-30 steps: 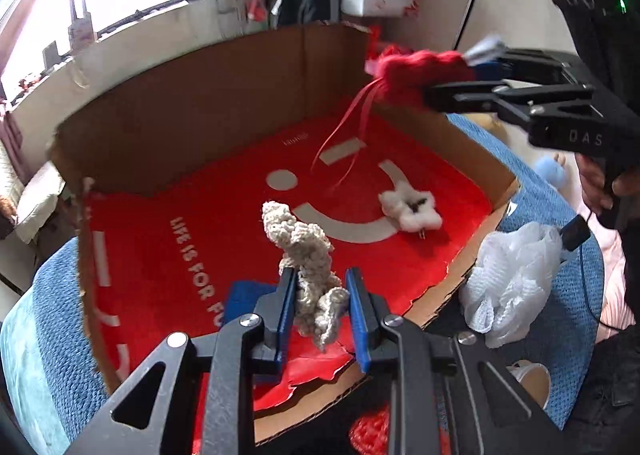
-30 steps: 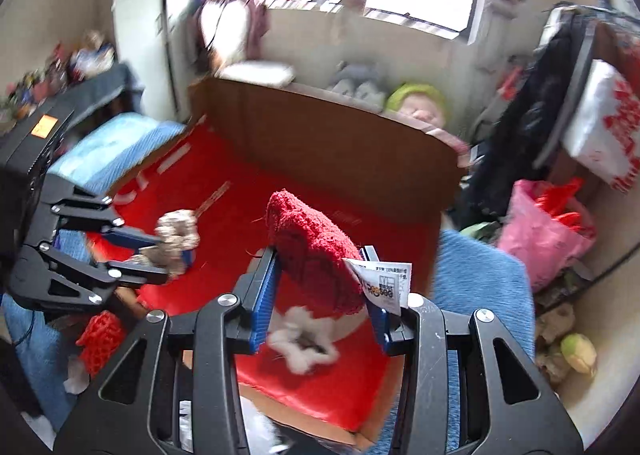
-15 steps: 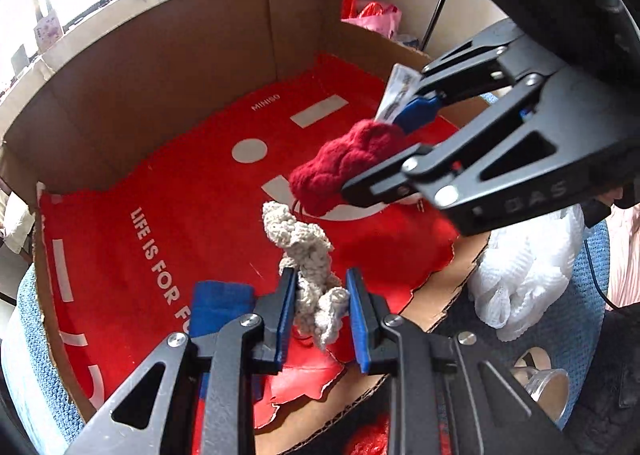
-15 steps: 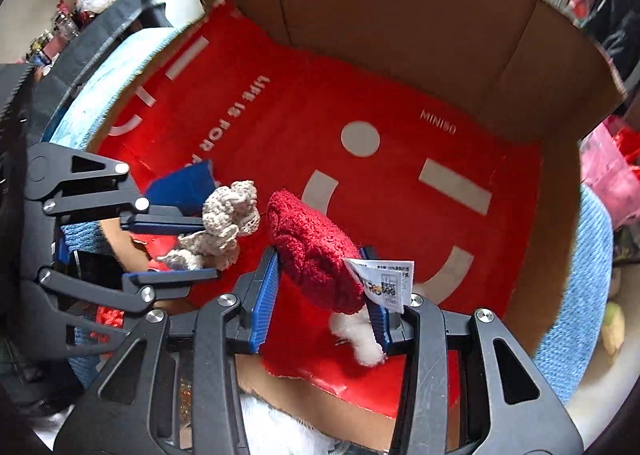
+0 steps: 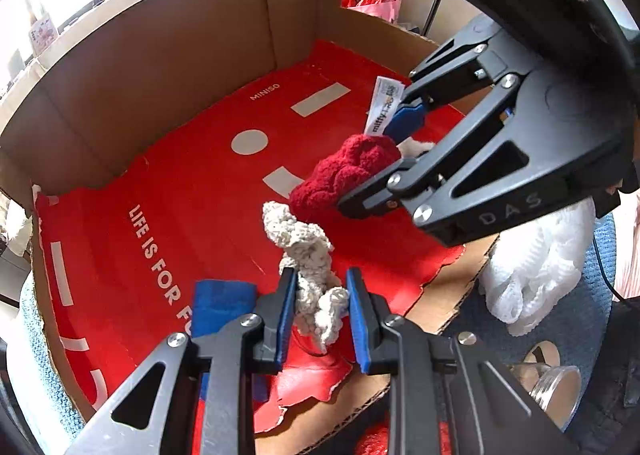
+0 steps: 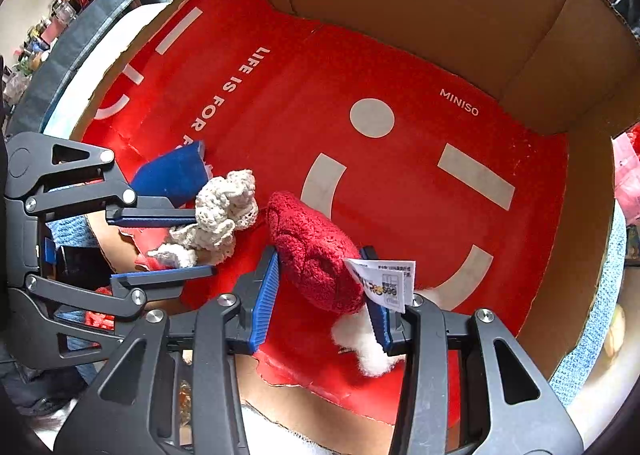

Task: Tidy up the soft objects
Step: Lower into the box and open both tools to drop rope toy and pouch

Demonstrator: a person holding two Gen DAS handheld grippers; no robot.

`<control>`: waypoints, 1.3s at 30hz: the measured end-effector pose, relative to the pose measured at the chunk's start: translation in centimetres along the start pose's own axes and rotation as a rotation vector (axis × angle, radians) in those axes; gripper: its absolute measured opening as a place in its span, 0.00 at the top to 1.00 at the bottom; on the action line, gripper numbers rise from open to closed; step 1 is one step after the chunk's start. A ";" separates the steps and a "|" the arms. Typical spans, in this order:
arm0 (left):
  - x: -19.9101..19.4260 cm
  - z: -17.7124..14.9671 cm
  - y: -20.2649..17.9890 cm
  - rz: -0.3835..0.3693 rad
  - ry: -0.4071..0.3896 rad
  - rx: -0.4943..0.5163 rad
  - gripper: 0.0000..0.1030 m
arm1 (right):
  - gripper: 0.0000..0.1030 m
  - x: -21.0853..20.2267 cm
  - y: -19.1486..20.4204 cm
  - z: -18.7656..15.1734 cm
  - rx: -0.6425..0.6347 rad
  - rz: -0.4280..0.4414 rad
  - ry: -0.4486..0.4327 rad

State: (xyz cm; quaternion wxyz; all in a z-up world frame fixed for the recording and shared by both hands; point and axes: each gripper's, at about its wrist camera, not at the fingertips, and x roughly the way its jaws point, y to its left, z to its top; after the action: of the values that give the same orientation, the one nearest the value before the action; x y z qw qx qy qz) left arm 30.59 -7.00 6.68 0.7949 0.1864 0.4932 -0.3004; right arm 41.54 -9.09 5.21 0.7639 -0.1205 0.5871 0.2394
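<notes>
**Both grippers holding soft items over the cardboard box**

Compared with half a second ago, the right gripper point(image 6: 326, 295) sits slightly lower and closer to the red floor of the cardboard box point(image 5: 168, 55); a second ago it was raised above the box's far wall. The left gripper point(image 5: 322, 311) has barely changed position.

The left gripper is clamped on a beige crocheted piece point(image 5: 306, 255). The piece's long axis runs forward from the fingers, its free end pointing toward the box's far wall.

The right gripper is clamped on a red knitted item point(image 6: 316, 251). Its rounded end points away from the fingers, toward the box's left side, and nearly touches the beige piece. A white paper tag point(image 6: 384, 281) sticks out beside one finger.

A blue cloth point(image 5: 220, 303) lies on the box floor near the front edge. A white fluffy item point(image 6: 362, 343) lies below the red item. A white mesh bundle point(image 5: 540, 263) lies outside the box's torn front edge.
</notes>
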 end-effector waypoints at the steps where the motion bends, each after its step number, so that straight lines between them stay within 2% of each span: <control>1: -0.1 0.1 -0.1 0.002 0.001 -0.002 0.74 | 0.62 -0.1 -0.1 0.1 0.004 0.003 0.004; 6: 0.3 0.8 0.6 0.010 0.010 -0.025 0.74 | 0.61 0.4 -1.0 0.9 0.014 0.017 0.038; 17: 0.6 1.9 1.4 0.028 0.007 -0.039 0.74 | 0.60 0.8 -1.5 2.7 0.015 0.015 0.042; 27: 2.0 3.4 4.4 0.025 0.028 -0.102 0.73 | 0.60 0.7 -3.2 2.2 0.045 0.053 0.047; 39: 2.3 3.2 4.6 0.021 0.020 -0.103 0.70 | 0.57 1.3 -4.3 1.5 0.047 0.058 0.071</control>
State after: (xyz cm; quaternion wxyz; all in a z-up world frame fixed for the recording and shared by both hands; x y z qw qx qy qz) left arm 36.57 -6.09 6.00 0.8015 0.1537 0.5140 -0.2643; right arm 45.22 -11.84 3.95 0.7379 -0.0942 0.6225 0.2431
